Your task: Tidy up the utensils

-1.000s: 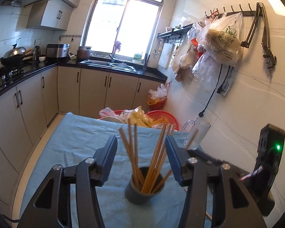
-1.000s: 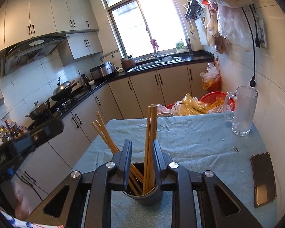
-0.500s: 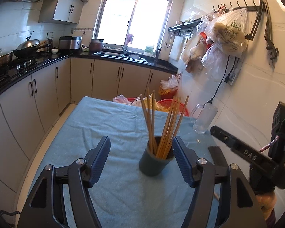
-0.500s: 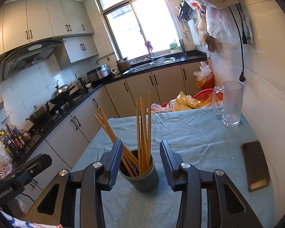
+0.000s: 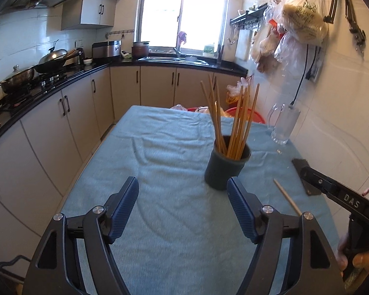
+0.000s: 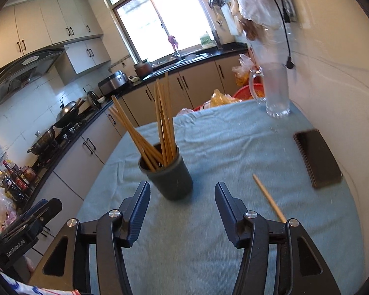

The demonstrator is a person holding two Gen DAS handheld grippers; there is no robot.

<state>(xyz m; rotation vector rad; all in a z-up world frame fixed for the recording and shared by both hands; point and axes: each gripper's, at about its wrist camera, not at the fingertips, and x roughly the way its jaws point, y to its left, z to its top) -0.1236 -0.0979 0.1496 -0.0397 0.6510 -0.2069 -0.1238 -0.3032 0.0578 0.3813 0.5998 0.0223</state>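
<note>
A dark green cup [image 5: 226, 166] [image 6: 168, 175] stands upright on the blue tablecloth [image 5: 174, 147] [image 6: 223, 137] and holds several wooden chopsticks [image 5: 236, 120] [image 6: 161, 123]. One loose chopstick [image 5: 286, 196] [image 6: 269, 198] lies on the cloth to the cup's right. My left gripper [image 5: 183, 190] is pulled back from the cup, its jaws opening with nothing between them. My right gripper [image 6: 182, 194] sits just short of the cup, jaws opening too, empty. Each gripper shows at the edge of the other's view.
A glass mug [image 5: 284, 126] [image 6: 274, 89] stands at the table's far right by the tiled wall. A black phone [image 6: 317, 157] [image 5: 305, 174] lies on the right side. Red basins with bags [image 6: 246, 93] sit past the far edge. Cabinets and a stove line the left.
Both grippers drew back from the cup and widened their jaws; the right one let go of the chopsticks it pinched. The cup now stands ahead of the fingertips, and a loose chopstick has come into view.
</note>
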